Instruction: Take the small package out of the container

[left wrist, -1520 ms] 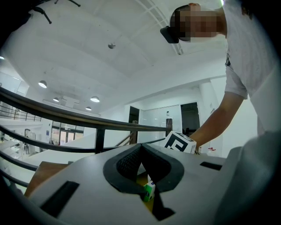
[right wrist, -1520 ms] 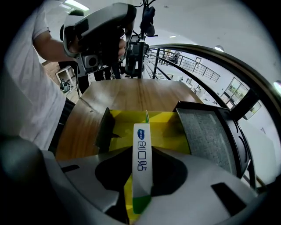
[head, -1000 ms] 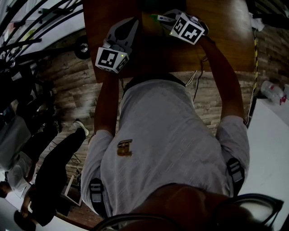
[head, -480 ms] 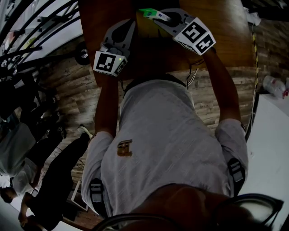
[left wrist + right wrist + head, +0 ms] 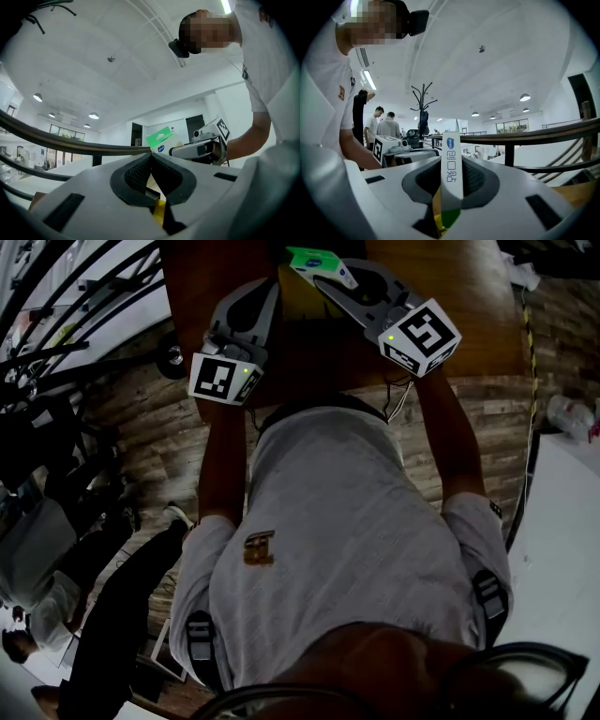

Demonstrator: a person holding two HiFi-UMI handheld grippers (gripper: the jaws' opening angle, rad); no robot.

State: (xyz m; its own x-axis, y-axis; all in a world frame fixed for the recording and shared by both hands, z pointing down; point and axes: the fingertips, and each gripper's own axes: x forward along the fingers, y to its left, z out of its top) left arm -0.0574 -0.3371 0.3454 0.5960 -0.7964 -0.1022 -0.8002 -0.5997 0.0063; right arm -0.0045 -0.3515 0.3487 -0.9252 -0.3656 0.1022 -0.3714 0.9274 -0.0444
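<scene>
The small package (image 5: 314, 259), green and white with blue print, is pinched on edge between the jaws of my right gripper (image 5: 325, 270), above the yellowish container (image 5: 302, 304) on the wooden table. It stands upright between the pads in the right gripper view (image 5: 451, 164) and shows as a green card in the left gripper view (image 5: 159, 137). My left gripper (image 5: 272, 289) rests beside the container's left edge. Its tips (image 5: 151, 154) meet with nothing showing beyond them. Whether it touches the container is unclear.
The brown table (image 5: 469, 315) ends just in front of the person's body. Several people stand on the plank floor at the left (image 5: 56, 549). A white surface (image 5: 562, 549) lies at the right. A coat rack (image 5: 423, 108) and a dark railing (image 5: 543, 136) stand further off.
My right gripper has carried the package up the frame and a little left, away from the container, and its marker cube has swung right. The left gripper has hardly moved.
</scene>
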